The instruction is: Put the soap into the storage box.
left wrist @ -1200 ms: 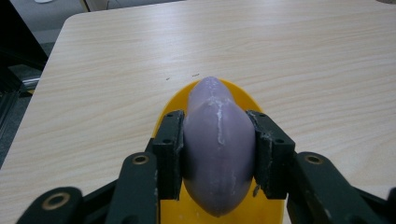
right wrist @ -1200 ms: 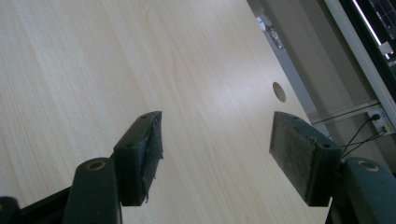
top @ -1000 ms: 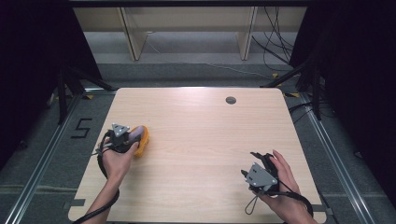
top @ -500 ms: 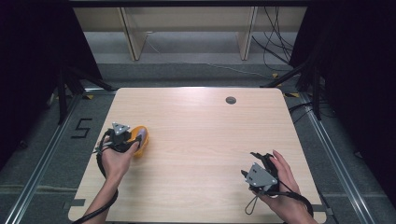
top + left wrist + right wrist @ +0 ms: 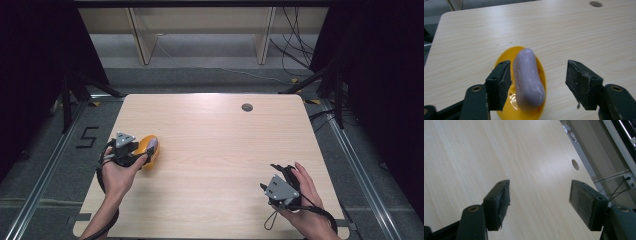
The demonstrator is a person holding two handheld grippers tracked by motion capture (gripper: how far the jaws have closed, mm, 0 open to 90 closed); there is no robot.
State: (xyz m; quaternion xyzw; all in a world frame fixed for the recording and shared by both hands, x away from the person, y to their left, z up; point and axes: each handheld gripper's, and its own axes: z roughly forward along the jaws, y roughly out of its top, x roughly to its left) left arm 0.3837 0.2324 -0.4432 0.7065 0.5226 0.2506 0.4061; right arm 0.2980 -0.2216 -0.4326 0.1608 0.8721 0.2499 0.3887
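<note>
progress: I judge early, nothing lifted | soap (image 5: 528, 77) lies in yellow dish (image 5: 541, 75) on worktop (image 5: 220, 145) | left claw (image 5: 539, 83) released, straddling soap | right claw (image 5: 540, 203) released, empty, well apart

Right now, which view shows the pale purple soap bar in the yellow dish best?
The left gripper view: the pale purple soap bar lies lengthwise in the yellow oval dish, between the open left gripper jaws. The high view shows it as a small blur beside the hand. The right gripper view faces bare tabletop.
</note>
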